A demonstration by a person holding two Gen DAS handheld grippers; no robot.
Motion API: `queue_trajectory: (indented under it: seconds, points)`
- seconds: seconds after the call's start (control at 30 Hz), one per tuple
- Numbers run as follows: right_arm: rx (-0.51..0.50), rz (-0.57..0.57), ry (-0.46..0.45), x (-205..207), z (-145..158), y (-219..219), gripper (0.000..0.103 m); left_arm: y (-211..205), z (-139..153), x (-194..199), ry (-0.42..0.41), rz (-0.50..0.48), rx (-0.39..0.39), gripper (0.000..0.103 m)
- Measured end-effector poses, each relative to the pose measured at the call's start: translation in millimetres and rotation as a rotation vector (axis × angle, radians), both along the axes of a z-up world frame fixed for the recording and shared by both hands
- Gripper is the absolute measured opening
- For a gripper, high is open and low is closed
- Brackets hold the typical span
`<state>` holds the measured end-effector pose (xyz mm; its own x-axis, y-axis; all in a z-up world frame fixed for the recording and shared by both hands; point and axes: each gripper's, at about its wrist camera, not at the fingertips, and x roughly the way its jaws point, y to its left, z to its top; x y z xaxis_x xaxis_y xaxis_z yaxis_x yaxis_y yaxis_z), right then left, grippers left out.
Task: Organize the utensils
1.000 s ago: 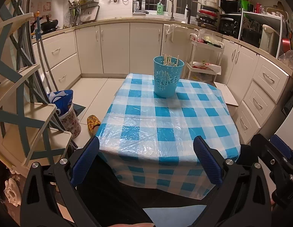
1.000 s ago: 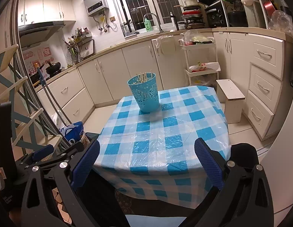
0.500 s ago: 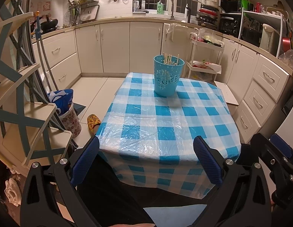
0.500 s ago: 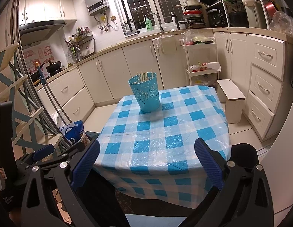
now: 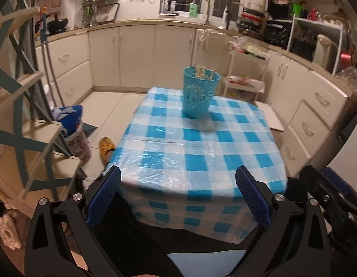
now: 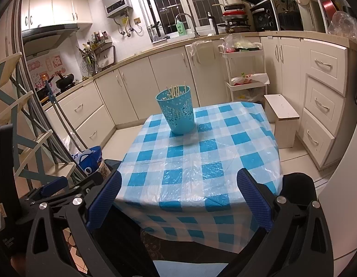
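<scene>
A blue perforated utensil holder (image 5: 199, 92) stands upright at the far end of the table (image 5: 190, 152), which wears a blue-and-white checked cloth under clear plastic. Several pale chopsticks (image 5: 202, 71) stick out of the holder. It also shows in the right wrist view (image 6: 178, 112) with the chopsticks (image 6: 176, 90). My left gripper (image 5: 178, 177) is open and empty, held off the table's near edge. My right gripper (image 6: 178, 180) is open and empty, likewise short of the near edge (image 6: 197, 203).
A wooden rack (image 5: 21, 124) stands at the left. A blue bag (image 5: 70, 120) and a yellow slipper (image 5: 107, 145) lie on the floor. A white trolley (image 5: 245, 73) and a small stool (image 6: 282, 115) stand right of the table. Cabinets (image 5: 137, 53) line the walls.
The left wrist view has tilted slightly, so the table sits a little lower and more to the right. Both grippers stay open and empty.
</scene>
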<state>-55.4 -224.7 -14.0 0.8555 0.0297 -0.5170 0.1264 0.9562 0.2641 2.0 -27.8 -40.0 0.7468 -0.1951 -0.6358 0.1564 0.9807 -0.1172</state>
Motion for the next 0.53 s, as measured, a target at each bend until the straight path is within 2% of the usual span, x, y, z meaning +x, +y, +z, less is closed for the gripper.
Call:
queue_trajectory:
  seconds: [0.23,0.53]
  points:
    - [-0.023,-0.024,-0.046,-14,-3,7,0.096,-10,0,-7,-0.016,-0.001,0.079,0.095]
    - [-0.020,-0.020,-0.033,-18,-3,9,0.096,-3,2,2,0.021,0.027,0.080,0.095]
